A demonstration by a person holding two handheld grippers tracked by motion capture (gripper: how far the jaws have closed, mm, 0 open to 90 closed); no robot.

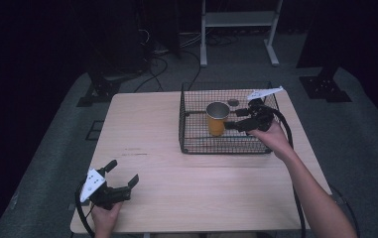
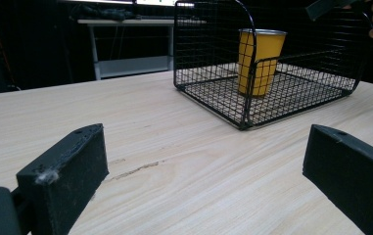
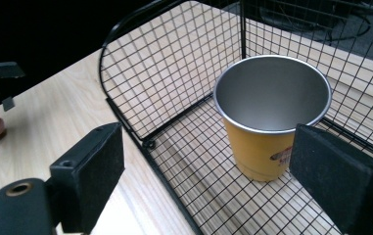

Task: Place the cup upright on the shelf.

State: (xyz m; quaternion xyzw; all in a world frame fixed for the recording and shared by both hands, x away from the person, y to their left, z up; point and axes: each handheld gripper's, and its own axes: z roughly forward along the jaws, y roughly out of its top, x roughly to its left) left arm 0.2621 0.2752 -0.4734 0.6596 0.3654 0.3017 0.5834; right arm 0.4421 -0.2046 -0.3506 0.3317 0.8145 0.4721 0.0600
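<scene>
A yellow cup [image 1: 217, 120] with a steel inside stands upright in a black wire basket [image 1: 191, 144] on the far right part of the table. My right gripper [image 1: 233, 119] hovers over the basket just right of the cup, open and holding nothing. In the right gripper view the cup [image 3: 272, 122] stands ahead of the open gripper [image 3: 208, 147], close to its right jaw. My left gripper [image 1: 123, 173] is open and holds nothing, low over the table's front left corner. In the left gripper view its jaws [image 2: 204, 142] face the far-off basket [image 2: 213, 95] and cup [image 2: 260, 61].
A small dark round object [image 1: 233, 102] lies in the basket behind the cup. The wooden table [image 1: 152, 129] is bare on the left and front. A white rack [image 1: 238, 20] and cables stand on the floor beyond the table.
</scene>
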